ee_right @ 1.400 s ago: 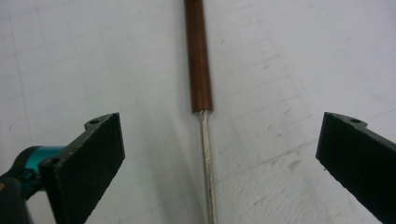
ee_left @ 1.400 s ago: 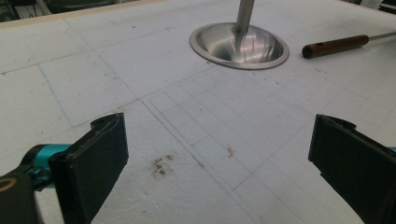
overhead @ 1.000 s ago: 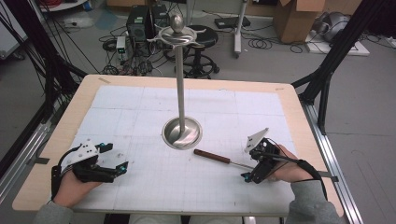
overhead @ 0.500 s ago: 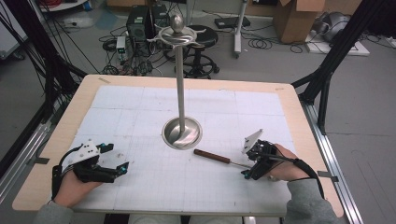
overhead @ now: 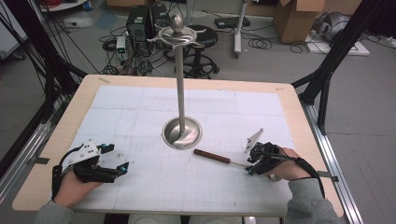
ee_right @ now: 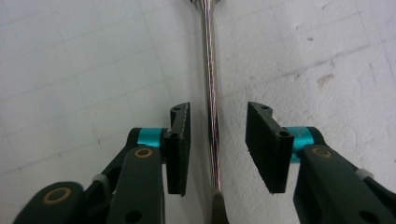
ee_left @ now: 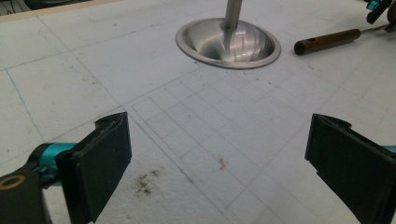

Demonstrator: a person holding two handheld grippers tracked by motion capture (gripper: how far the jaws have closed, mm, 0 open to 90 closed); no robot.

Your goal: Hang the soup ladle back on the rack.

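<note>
In the high view, a wooden-handled utensil with a thin metal shaft (overhead: 219, 157) is seen lying on the white gridded table mat (overhead: 140, 107), just beside the round steel stand base (overhead: 182, 133), its shaft end at the right gripper (overhead: 251, 166). In the left gripper view, the left gripper (ee_left: 219, 163) is held wide open, with nothing between its jaws. In the right gripper view, the jaws have just been closing about the shaft without yet touching it.

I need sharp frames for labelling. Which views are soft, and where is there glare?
High view: evenly lit, slightly soft; glare on the steel stand's base. Left claw view: its own pads blur up close, table grid crisp. Right claw view: the thin metal shaft between the pads shows rainbow glints, its near end blurred.
</note>
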